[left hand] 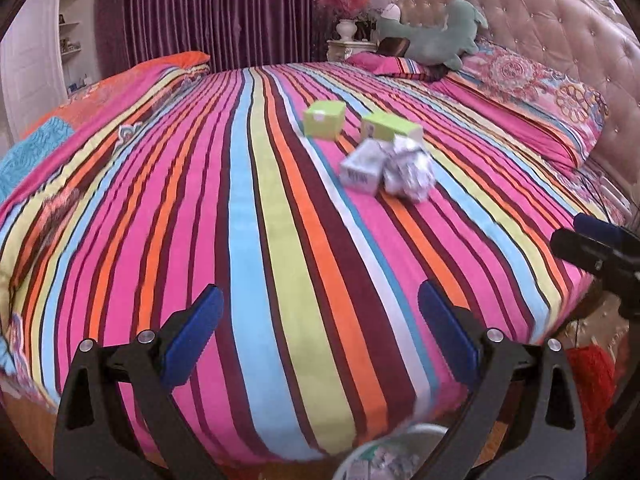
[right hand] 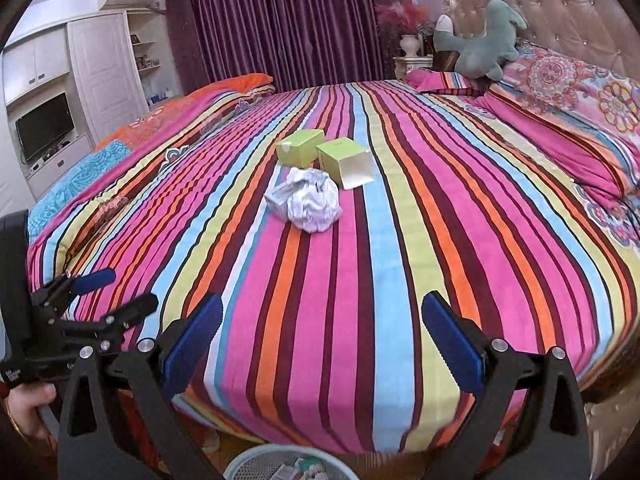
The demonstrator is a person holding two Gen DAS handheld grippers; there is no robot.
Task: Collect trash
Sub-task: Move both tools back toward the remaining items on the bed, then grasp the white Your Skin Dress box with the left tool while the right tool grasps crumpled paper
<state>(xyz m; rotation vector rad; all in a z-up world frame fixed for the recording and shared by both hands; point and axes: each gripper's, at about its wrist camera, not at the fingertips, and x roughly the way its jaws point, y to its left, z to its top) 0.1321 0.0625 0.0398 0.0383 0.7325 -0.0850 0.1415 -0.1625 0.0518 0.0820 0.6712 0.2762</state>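
Trash lies in the middle of the striped bed (left hand: 256, 208) (right hand: 400, 280): two green boxes (left hand: 324, 118) (left hand: 390, 128), a small white box (left hand: 360, 170) and a crumpled paper ball (left hand: 408, 174). The right wrist view shows the green boxes (right hand: 300, 146) (right hand: 346, 162), one lying open, and the paper ball (right hand: 314, 200). My left gripper (left hand: 320, 328) is open and empty over the bed's near edge. My right gripper (right hand: 322, 334) is open and empty beside it. A mesh waste bin (right hand: 288, 462) (left hand: 384, 454) with scraps inside stands below both grippers.
A green plush toy (right hand: 480, 40) and patterned pillows (right hand: 568, 96) lie by the tufted headboard (left hand: 560, 40). A folded orange-blue quilt (right hand: 160, 120) lies on the left. A white wardrobe and TV (right hand: 44, 128) stand at the left wall, purple curtains (left hand: 224, 12) behind.
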